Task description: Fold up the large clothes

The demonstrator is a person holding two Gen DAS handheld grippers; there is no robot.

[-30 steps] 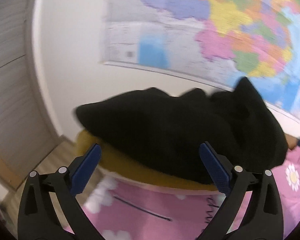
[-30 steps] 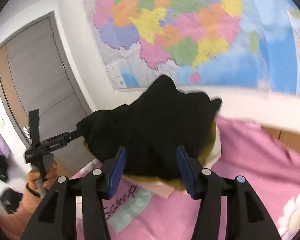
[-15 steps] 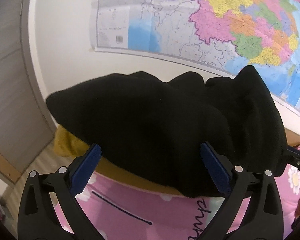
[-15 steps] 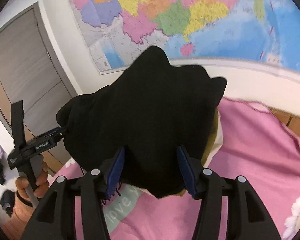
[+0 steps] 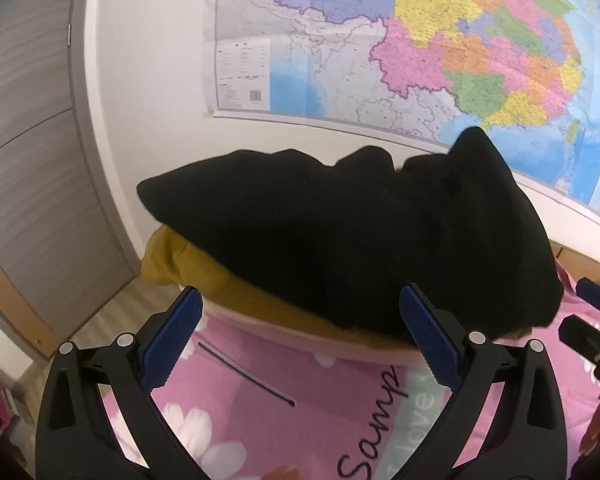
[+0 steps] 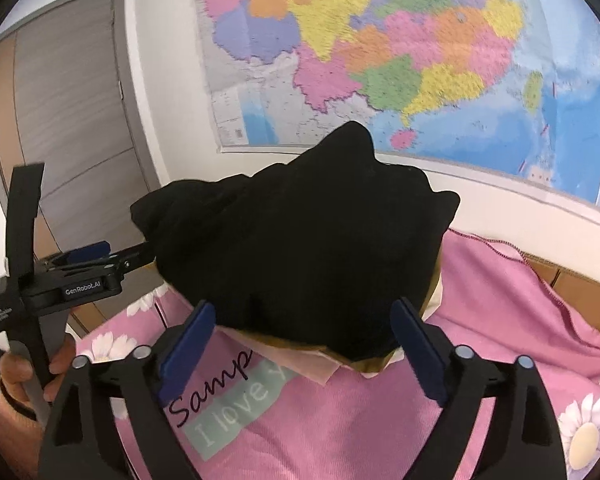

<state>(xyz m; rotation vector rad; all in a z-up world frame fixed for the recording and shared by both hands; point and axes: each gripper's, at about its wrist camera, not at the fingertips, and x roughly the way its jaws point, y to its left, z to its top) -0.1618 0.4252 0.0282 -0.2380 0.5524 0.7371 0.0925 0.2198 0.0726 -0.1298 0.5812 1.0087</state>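
Centre frame, the folded black garment (image 6: 300, 248) tops the mustard one (image 5: 204, 276), right gripper (image 6: 300, 354) jaws opening off it, left gripper (image 5: 300, 344) wide, empty.

"GenRobot.AI" was printed in white on the black body of the left gripper (image 6: 85, 257). On the pink flowered bedspread (image 6: 496, 312), "Samp" in black script and "I love y" on a pale green patch could be read.

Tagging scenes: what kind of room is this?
Likely a bedroom: pink floral bedding with folded clothes stacked on it, a wall map, and a door.
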